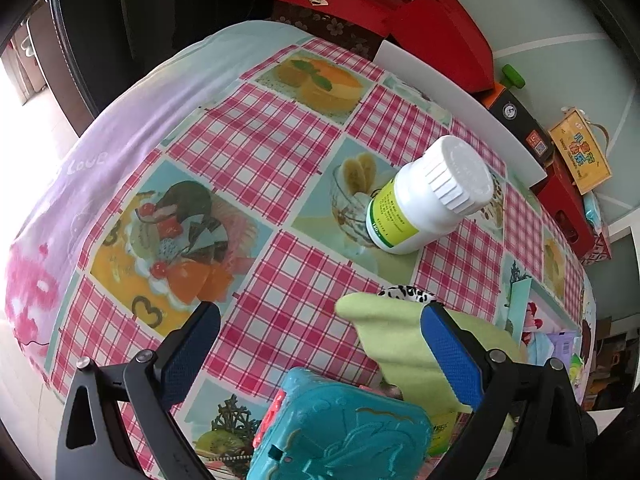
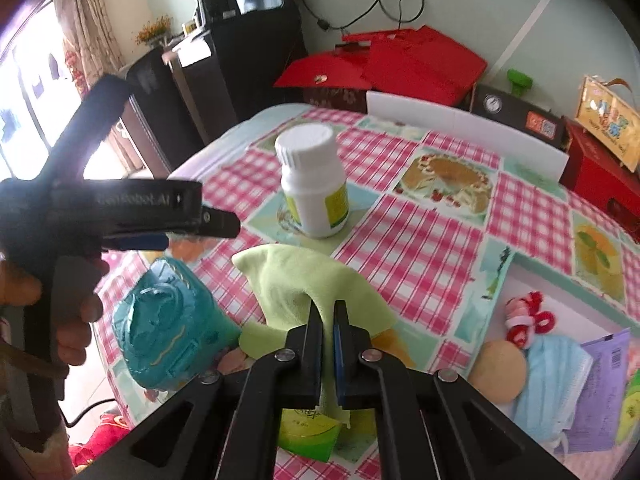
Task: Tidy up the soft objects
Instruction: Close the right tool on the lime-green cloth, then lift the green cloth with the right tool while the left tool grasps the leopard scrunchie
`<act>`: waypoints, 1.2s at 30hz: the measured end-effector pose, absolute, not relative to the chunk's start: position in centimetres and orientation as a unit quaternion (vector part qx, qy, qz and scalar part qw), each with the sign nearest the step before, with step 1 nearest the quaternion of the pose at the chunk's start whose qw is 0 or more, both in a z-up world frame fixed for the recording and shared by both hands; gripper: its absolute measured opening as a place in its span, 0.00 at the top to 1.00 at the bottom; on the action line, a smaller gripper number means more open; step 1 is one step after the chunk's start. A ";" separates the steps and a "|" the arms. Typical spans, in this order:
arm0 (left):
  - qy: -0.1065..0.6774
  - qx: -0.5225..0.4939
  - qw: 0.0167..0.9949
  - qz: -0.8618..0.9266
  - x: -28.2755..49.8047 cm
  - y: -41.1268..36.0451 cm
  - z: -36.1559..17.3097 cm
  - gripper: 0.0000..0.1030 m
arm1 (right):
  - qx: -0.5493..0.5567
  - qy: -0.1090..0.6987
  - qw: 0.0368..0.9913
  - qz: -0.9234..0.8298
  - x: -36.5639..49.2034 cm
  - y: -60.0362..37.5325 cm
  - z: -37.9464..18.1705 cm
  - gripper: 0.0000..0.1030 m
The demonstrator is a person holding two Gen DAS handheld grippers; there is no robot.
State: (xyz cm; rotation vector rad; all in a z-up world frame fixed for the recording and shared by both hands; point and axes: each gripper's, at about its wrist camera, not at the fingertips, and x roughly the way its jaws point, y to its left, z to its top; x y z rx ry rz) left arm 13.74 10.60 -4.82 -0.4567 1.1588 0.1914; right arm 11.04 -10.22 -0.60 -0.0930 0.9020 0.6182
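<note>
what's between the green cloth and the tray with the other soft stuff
Nothing visible. The right gripper is shut on the green cloth, and only bare checked tablecloth lies between it and the tray on the right. The white bottle stands farther back, off that line.

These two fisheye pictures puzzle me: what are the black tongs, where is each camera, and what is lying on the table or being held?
No robot here: a person holds a hand-operated two-finger tool in each hand, and each tool carries a camera looking along its fingers.

The left wrist view shows the left tool open, hovering over the checked tablecloth and holding nothing.

The right wrist view shows the right tool shut on a light green cloth, with the left tool and the hand gripping it at the left edge.

On the table: an upright white pill bottle, a teal plastic case, and a tray holding a blue face mask and a red hair tie.
</note>
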 end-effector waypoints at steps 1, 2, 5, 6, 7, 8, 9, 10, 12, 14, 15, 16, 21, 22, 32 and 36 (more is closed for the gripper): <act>0.541 -0.213 0.809 0.088 13.8 10.5 -4.8 0.03 | -0.044 0.425 0.857 0.289 11.1 -10.5 -0.3 0.95; 0.541 -0.212 0.810 0.083 13.8 10.2 -4.7 0.03 | -0.042 0.422 0.859 0.286 11.1 -10.8 -0.1 0.95; 0.541 -0.206 0.812 0.071 14.0 9.6 -4.6 0.03 | -0.038 0.412 0.868 0.276 11.1 -11.6 0.6 0.95; 0.542 -0.201 0.813 0.069 14.1 9.2 -4.5 0.03 | -0.035 0.408 0.871 0.272 11.2 -12.0 0.9 0.95; 0.542 -0.197 0.815 0.067 14.2 9.0 -4.4 0.03 | -0.034 0.405 0.873 0.269 11.2 -12.4 1.2 0.95; 0.542 -0.191 0.816 0.064 14.3 8.7 -4.3 0.03 | -0.033 0.402 0.876 0.264 11.2 -12.7 1.4 0.95; 0.542 -0.186 0.817 0.062 14.5 8.5 -4.2 0.03 | -0.032 0.397 0.881 0.256 11.2 -13.2 1.7 0.95; 0.543 -0.178 0.818 0.060 14.7 8.1 -4.2 0.03 | -0.030 0.393 0.884 0.252 11.1 -13.6 1.9 0.95; 0.546 -0.166 0.819 0.056 14.9 7.4 -4.2 0.03 | -0.022 0.386 0.890 0.242 11.2 -14.6 2.4 0.95; 0.550 -0.154 0.819 0.054 15.2 6.7 -4.3 0.03 | -0.015 0.382 0.894 0.234 11.2 -15.5 2.7 0.95; 0.553 -0.146 0.819 0.054 15.4 6.4 -4.3 0.04 | -0.011 0.381 0.895 0.230 11.2 -15.9 2.8 0.95; 0.555 -0.136 0.819 0.054 15.6 5.9 -4.4 0.04 | -0.006 0.379 0.897 0.226 11.3 -16.4 2.9 0.95; 0.578 -0.097 0.809 0.044 16.7 3.9 -5.3 0.04 | 0.011 0.375 0.903 0.211 11.4 -18.4 3.3 0.95; 0.582 -0.089 0.807 0.044 16.8 3.6 -5.5 0.04 | 0.015 0.373 0.904 0.208 11.4 -18.8 3.4 0.95; 0.612 -0.018 0.790 0.033 17.2 -0.1 -6.9 0.21 | 0.035 0.361 0.909 0.203 11.2 -20.5 4.2 0.95; 0.623 -0.008 0.782 0.028 17.6 -0.8 -7.8 0.29 | 0.042 0.359 0.910 0.203 11.2 -20.8 4.3 0.95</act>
